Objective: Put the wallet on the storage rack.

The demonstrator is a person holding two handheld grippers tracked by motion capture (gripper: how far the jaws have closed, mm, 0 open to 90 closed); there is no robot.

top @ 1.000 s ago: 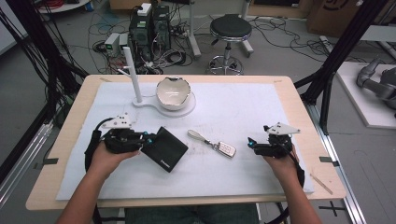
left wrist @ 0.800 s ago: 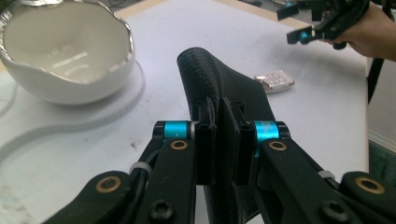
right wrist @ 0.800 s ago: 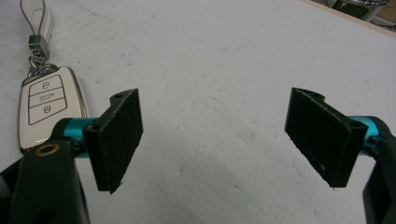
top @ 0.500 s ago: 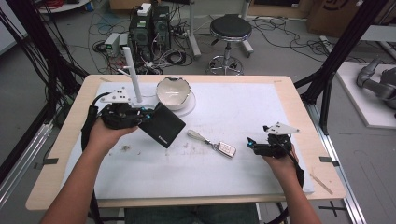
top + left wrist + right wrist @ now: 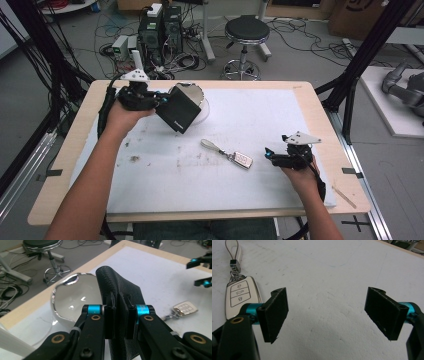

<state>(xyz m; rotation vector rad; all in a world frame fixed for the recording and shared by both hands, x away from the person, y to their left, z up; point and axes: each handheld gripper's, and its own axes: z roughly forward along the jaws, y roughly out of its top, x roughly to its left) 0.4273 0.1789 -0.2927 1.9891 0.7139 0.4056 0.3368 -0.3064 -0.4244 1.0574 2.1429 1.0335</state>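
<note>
Two grippers are mine, one in each hand. My left gripper (image 5: 159, 98) is lifted near the far-left part of the table (image 5: 305, 92), its jaws clamped tight on the edge of a black wallet (image 5: 178, 109), which hangs tilted in the air just in front of a clear glass bowl (image 5: 196, 93). My right gripper (image 5: 268, 156) rests low at the right side of the white mat (image 5: 250, 117), jaws spread wide with nothing between them.

A white car key fob (image 5: 242, 159) with its strap (image 5: 210, 145) lies on the mat's middle, just left of my right jaws and well apart from the wallet. Bare mat stretches between my two hands and toward the near edge, so most of the centre is free surface. The table's far edge sits close behind the bowl; beyond it are a stool (image 5: 245, 30) and cables on the floor.

From my left gripper view, the wallet's (image 5: 120, 292) pebbled leather rises between the pads, the bowl's (image 5: 70, 300) rim shines behind it, and the fob (image 5: 184, 308) lies off to the right. From my right gripper view, the fob's (image 5: 240, 298) three buttons and metal chain link can be made out beside my left-hand pad, with scuffed mat ahead.
</note>
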